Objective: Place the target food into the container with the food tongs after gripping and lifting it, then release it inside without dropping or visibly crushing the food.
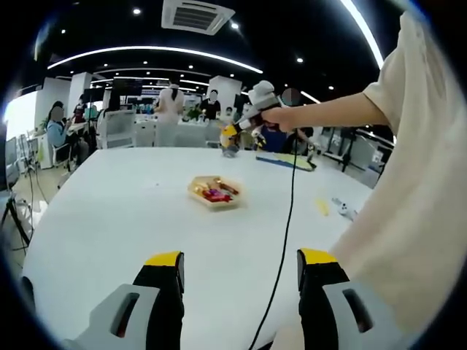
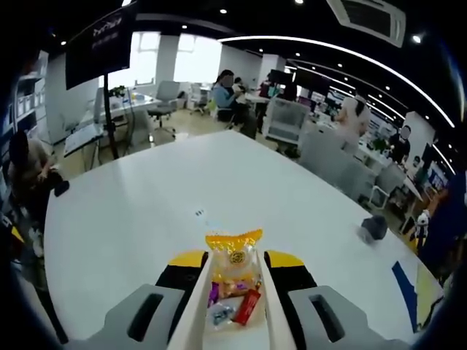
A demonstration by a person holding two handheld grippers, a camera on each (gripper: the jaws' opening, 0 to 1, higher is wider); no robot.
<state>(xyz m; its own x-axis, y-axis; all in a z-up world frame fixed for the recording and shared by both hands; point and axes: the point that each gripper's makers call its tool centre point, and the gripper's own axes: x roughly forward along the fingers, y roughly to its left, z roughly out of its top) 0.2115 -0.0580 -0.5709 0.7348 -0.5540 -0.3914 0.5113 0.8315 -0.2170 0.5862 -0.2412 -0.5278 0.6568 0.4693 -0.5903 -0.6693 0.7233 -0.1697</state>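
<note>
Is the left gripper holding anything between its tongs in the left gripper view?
No, the left gripper stands open, and between its tongs you see the bare white table and a black cable.

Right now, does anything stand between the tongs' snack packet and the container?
Nothing visible. The right gripper's tongs hold the yellow snack packet over bare table near the container; the black cable hangs clear.

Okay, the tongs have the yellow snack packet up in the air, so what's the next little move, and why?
Probably bring the right gripper toward the container, then lower. Its food tongs hold the yellow packet clear of the table, and the left gripper view shows it beyond the container, so releasing now would likely miss.
</note>
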